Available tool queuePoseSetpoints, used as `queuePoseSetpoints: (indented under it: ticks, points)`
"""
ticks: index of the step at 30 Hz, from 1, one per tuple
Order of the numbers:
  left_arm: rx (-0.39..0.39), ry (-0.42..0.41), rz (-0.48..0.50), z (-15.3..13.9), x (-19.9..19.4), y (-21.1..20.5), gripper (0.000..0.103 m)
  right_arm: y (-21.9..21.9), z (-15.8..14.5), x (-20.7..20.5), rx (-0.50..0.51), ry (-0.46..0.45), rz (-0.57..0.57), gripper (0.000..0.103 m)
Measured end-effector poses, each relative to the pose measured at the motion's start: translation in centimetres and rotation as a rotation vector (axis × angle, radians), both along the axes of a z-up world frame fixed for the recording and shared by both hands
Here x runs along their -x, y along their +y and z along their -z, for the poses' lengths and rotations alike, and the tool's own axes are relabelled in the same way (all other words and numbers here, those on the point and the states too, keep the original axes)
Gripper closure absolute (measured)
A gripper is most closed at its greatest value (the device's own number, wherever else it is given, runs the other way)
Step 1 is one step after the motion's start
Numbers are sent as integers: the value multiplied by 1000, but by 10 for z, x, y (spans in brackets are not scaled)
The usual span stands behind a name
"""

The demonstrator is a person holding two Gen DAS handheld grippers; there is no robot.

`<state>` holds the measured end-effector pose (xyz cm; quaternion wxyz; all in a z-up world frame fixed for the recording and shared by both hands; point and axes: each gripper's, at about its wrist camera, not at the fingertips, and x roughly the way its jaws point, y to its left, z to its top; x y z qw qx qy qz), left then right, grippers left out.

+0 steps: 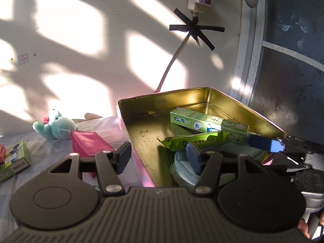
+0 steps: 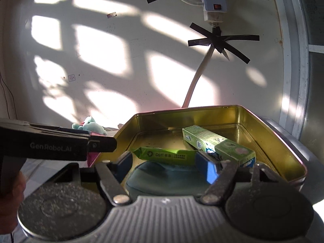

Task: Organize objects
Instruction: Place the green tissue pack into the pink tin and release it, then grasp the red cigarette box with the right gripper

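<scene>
**Tin part-filled, both grippers empty above it**

Left gripper point(image 1: 160, 159): jaws stand apart, nothing between the pads. In the left wrist view they straddle the near-left wall of the gold tin point(image 1: 202, 95), one finger outside over the pink packet point(image 1: 89, 143), the other inside over the pale blue pouch point(image 1: 182, 172).

Right gripper point(image 2: 166, 162): jaws likewise parted, no grip on anything. In the right wrist view they hang over the tin's lower centre, with the pouch point(image 2: 162, 180) showing in the gap below and the green wrapper point(image 2: 166, 155) lying just beyond the tips. Whether the right-hand finger touches the wrapper's end I cannot tell.

Inside the tin: the pouch at the near edge, the wrapper resting across it, and the green toothpaste box point(image 2: 218, 143) lying diagonally toward the right wall. Dark crumbs on the tin floor.

Outside, lower left of the left wrist view, on the light cloth point(image 1: 44, 147): the pink packet against the tin's wall, a teal plush toy point(image 1: 58, 126) farther back, a green carton point(image 1: 14, 160) near the frame edge with something red beside it.

Judgement: three items stowed, at least three left on the cloth. Roughly halfway. Pink packet is nearest to the left gripper and looks the likely next pick.
</scene>
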<state>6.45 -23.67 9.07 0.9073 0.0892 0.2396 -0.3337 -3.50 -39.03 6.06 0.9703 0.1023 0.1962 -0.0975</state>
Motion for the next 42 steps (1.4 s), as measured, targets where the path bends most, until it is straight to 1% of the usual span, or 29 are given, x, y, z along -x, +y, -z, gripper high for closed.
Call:
queuePoseSetpoints:
  ticks: [2, 5, 8, 12, 16, 21, 24, 25, 28, 29, 32, 34, 36, 38, 39, 40, 41, 42]
  points:
    - [-11, -12, -42, 2, 5, 17, 41, 12, -2, 8, -12, -19, -6, 32]
    - [-29, 3, -109, 11, 5, 44, 41, 33, -5, 15, -14, -39, -34, 32]
    - [-45, 30, -175, 22, 2, 72, 41, 57, -9, 18, -12, -56, -79, 32]
    - [-73, 35, -270, 36, 0, 107, 41, 92, -13, 17, 8, -63, -162, 32]
    - [-83, 56, -342, 50, -7, 138, 41, 127, -6, 5, 40, -25, -239, 32]
    - [-91, 85, -413, 66, -18, 173, 41, 156, 7, -15, 40, 47, -304, 32]
    - [-84, 79, -466, 70, -29, 197, 41, 173, 12, -31, 44, 93, -345, 32]
    - [-76, 78, -503, 71, -36, 211, 41, 179, 12, -37, 52, 103, -361, 32]
    - [-27, 94, -596, 70, -55, 247, 41, 196, 8, -65, 58, 128, -409, 32]
    - [3, 105, -635, 70, -62, 263, 41, 202, 7, -76, 51, 134, -422, 32]
    - [106, 130, -729, 72, -73, 300, 41, 225, 1, -117, 31, 149, -453, 32]
    - [181, 180, -790, 78, -78, 321, 41, 242, -3, -150, 14, 152, -477, 32]
    - [265, 194, -811, 76, -79, 336, 41, 260, -5, -184, -1, 150, -487, 30]
    - [281, 164, -858, 72, -75, 342, 40, 281, -7, -224, -1, 159, -468, 26]
    - [301, 160, -879, 71, -74, 349, 40, 294, -7, -243, 14, 164, -455, 20]
    - [336, 161, -895, 69, -73, 354, 40, 306, -6, -259, 27, 171, -454, 7]
    - [367, 160, -912, 69, -70, 359, 40, 321, -3, -278, 45, 176, -455, 3]
    - [394, 159, -929, 68, -67, 364, 40, 333, 1, -289, 65, 175, -441, 1]
